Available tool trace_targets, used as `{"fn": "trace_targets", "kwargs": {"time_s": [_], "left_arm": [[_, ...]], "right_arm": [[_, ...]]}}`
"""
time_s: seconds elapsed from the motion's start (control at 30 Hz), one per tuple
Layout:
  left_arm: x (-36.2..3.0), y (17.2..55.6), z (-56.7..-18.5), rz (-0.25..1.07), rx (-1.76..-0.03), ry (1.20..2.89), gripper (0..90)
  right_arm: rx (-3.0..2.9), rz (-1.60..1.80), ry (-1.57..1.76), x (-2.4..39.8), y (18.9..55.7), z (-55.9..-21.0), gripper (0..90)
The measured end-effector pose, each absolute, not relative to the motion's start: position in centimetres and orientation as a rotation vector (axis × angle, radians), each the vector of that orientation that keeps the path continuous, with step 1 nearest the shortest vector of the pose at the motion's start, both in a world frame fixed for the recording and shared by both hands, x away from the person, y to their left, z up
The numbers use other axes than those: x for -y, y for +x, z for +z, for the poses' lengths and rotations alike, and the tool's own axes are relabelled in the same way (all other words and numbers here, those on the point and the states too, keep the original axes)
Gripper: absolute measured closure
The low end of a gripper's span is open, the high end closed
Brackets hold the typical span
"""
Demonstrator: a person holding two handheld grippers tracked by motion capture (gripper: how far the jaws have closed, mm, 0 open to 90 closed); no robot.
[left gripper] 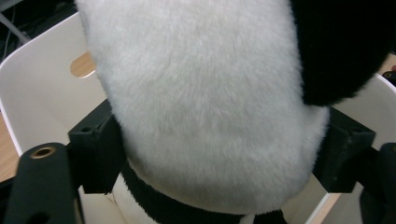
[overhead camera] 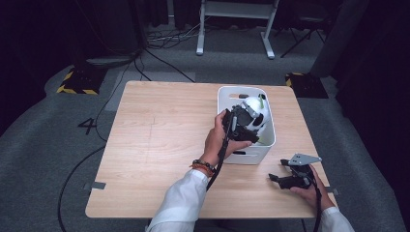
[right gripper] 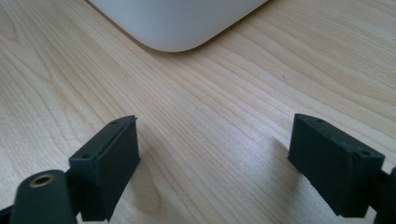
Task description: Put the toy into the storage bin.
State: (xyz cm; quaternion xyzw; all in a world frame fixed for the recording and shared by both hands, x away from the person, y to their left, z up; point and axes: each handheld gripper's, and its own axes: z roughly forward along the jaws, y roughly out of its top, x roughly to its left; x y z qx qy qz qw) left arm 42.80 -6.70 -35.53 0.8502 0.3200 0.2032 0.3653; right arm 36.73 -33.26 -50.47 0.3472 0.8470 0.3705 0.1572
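Note:
A black-and-white plush toy (overhead camera: 255,110) lies in a white plastic basket (overhead camera: 251,155) on the right half of the wooden table (overhead camera: 159,130). My left gripper (overhead camera: 247,128) reaches into the basket from the left. In the left gripper view the plush's white body (left gripper: 205,102) sits between the two black jaws. The fur brushes both pads without looking squeezed, and the basket wall (left gripper: 37,88) shows behind. My right gripper (overhead camera: 276,169) rests on the table just in front of the basket, open, with bare wood between its fingers (right gripper: 215,154). The basket's rounded corner (right gripper: 177,23) lies ahead of it.
The basket stands near the table's right edge, and the table's left half is bare wood. On the grey floor beyond are cables (overhead camera: 164,36), a white desk frame (overhead camera: 237,29) and two yellow-and-black striped plates (overhead camera: 77,79).

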Motion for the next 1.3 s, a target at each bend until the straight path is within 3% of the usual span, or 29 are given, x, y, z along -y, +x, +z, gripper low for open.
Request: {"fn": "trace_targets", "kwargs": {"time_s": [0.2, 1.3], "left_arm": [[6.4, 42.5, -35.3, 0.507, -0.833, 2.175, 13.4], [3.7, 40.6, -34.6, 0.513, -0.806, 2.219, 15.8]], "right_arm": [[-2.424, 1.06, 0.994, 33.3, 36.7, -50.5, 16.1], [-2.423, 1.06, 0.993, 33.3, 36.7, -50.5, 16.1]]}}
